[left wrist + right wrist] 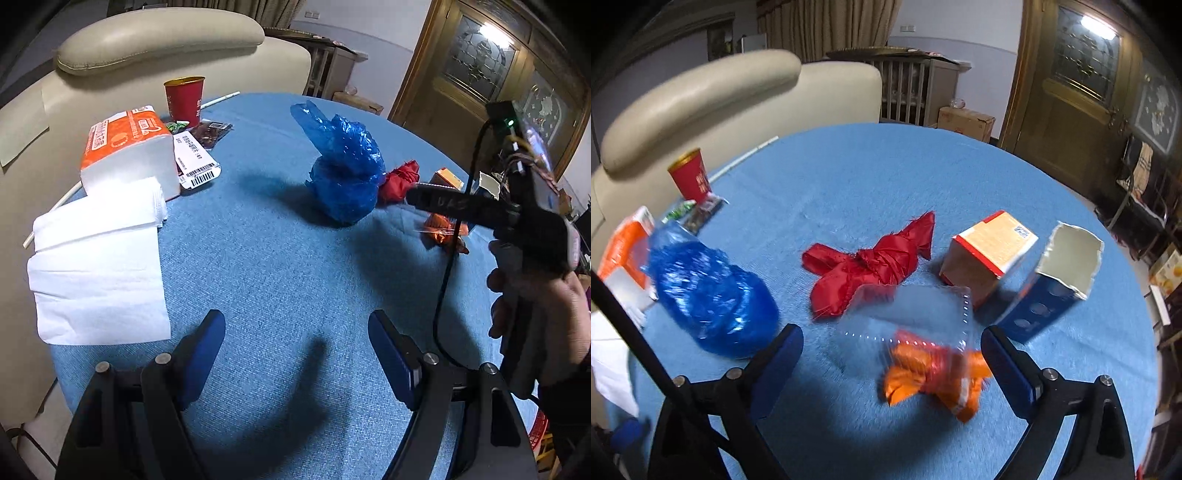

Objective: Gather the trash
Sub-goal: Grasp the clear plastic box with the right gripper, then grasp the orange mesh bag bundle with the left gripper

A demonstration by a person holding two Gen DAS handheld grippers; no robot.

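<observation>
- Blue cloth covers a round table (258, 258), with a cream sofa (147, 44) behind it at the upper left of both views.
- Nearest in the left wrist view, the left gripper (297, 347) stands wide at the bottom of the frame, with nothing between its blue pads.
- Nearest in the right wrist view, the right gripper (892, 354) also stands wide; no pad touches anything.
- An orange wrapper (934, 380) in clear film lies on the cloth between the right gripper's fingers, low in the frame.
- A crumpled blue bag (713, 299) sits at the left, just beside the left finger.
- A red cloth scrap (871, 266) lies mid-frame.
- Two torn boxes, an orange box (990, 254) and a blue box (1052, 288), lie at the right.
- White tissues (99, 266) and a tissue pack (129, 147) sit at the left of the left wrist view.
- Farthest, a red cup (184, 99) stands upright near the sofa.
</observation>
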